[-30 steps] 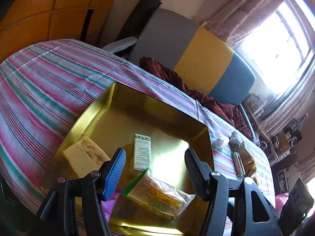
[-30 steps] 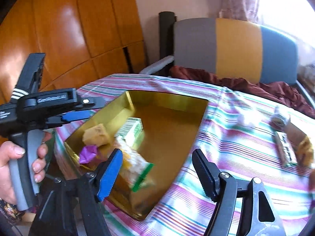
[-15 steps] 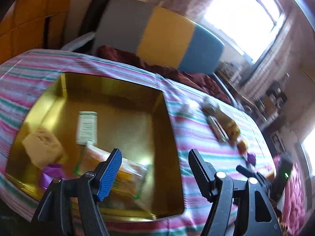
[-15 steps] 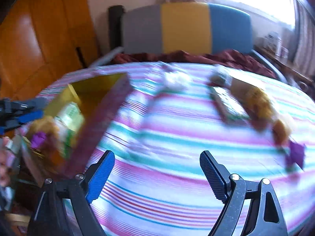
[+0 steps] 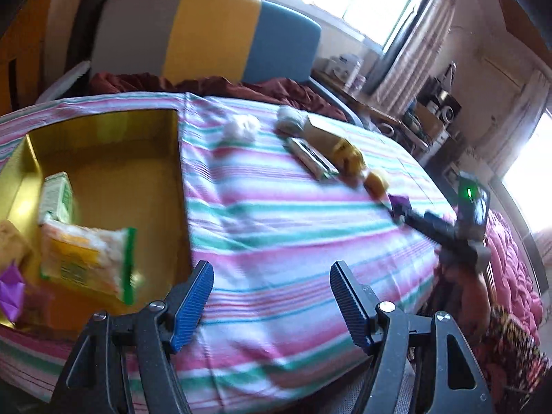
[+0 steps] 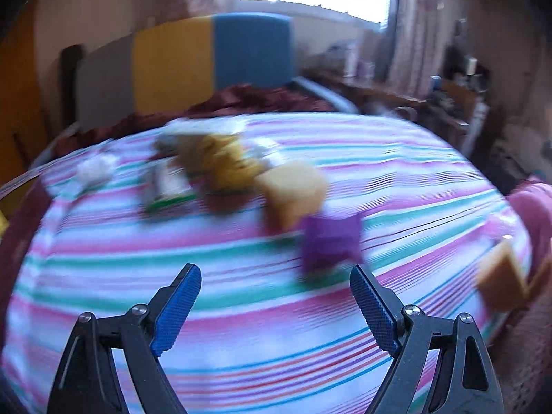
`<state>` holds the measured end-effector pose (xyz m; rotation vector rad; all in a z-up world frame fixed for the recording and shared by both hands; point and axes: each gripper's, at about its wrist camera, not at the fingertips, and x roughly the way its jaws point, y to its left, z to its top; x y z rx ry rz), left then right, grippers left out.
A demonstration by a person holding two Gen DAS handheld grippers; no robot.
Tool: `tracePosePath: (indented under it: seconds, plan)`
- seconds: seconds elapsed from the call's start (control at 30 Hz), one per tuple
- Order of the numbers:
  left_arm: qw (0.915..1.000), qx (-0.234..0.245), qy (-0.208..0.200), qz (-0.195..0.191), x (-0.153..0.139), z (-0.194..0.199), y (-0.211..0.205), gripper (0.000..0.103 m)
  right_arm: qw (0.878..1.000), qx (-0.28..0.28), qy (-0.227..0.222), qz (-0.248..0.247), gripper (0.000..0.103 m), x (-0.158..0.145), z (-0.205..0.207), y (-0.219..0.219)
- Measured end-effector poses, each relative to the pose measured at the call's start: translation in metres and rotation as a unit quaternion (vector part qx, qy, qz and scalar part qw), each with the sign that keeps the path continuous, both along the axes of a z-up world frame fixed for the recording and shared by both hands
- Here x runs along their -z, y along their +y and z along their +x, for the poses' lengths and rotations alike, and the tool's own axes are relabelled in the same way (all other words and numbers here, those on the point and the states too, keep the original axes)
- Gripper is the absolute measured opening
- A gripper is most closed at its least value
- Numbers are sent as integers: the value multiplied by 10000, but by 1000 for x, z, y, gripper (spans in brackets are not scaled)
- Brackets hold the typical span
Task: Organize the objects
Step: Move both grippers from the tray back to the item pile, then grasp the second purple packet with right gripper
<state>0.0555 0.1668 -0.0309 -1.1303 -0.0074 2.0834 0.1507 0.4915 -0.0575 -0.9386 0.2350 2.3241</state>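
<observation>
A gold tray (image 5: 103,127) sits at the left of the striped table and holds a green-white carton (image 5: 57,195), a yellow snack packet (image 5: 86,258), a sponge piece and a purple wrapper (image 5: 10,289). My left gripper (image 5: 270,296) hovers open and empty just right of the tray. Loose items lie in a row across the cloth: a white ball (image 5: 241,127), a flat bar (image 5: 310,157), a yellow bag (image 6: 224,162), a yellow sponge block (image 6: 293,189) and a purple piece (image 6: 331,241). My right gripper (image 6: 276,296) is open and empty, with the purple piece just beyond its right finger.
The striped cloth (image 5: 276,227) covers a rounded table. A grey, yellow and blue chair back (image 5: 207,31) with dark red fabric stands behind it. Another tan block (image 6: 500,276) sits at the table's right edge. Shelves with clutter line the wall at the right.
Both grippers have swung right, away from the tray and toward the row of loose items. Both sets of jaws stand wider than one second ago.
</observation>
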Motion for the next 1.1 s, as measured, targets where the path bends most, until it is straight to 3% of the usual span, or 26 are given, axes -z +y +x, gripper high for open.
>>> tracePosePath:
  seconds: [0.13,0.3,0.47,0.53,0.6,0.87,1.1]
  plan:
    - [9998,151,-109,1,5,11,15,71,9996,271,39,30,88,-1,-3,35]
    - [9993,338,-164,-39,11,23,29,71,9994,146,-234,226,85,7,-20,51]
    - [9985,406,-295,-214,22,28,38,71,9988,79,-456,187,72,22,-31,61]
    - [9984,414,-304,-255,25,28,40,71,9991,165,-397,-29,68,28,-29,67]
    - [9982,410,-322,-294,27,26,44,71,9989,183,-358,-235,57,33,-27,71]
    - [9971,407,-397,-513,30,19,74,71,9994,30,-74,-331,48,34,-18,67]
    - [9973,252,-386,-575,26,-8,118,72,9991,-81,30,-422,48,36,-19,67]
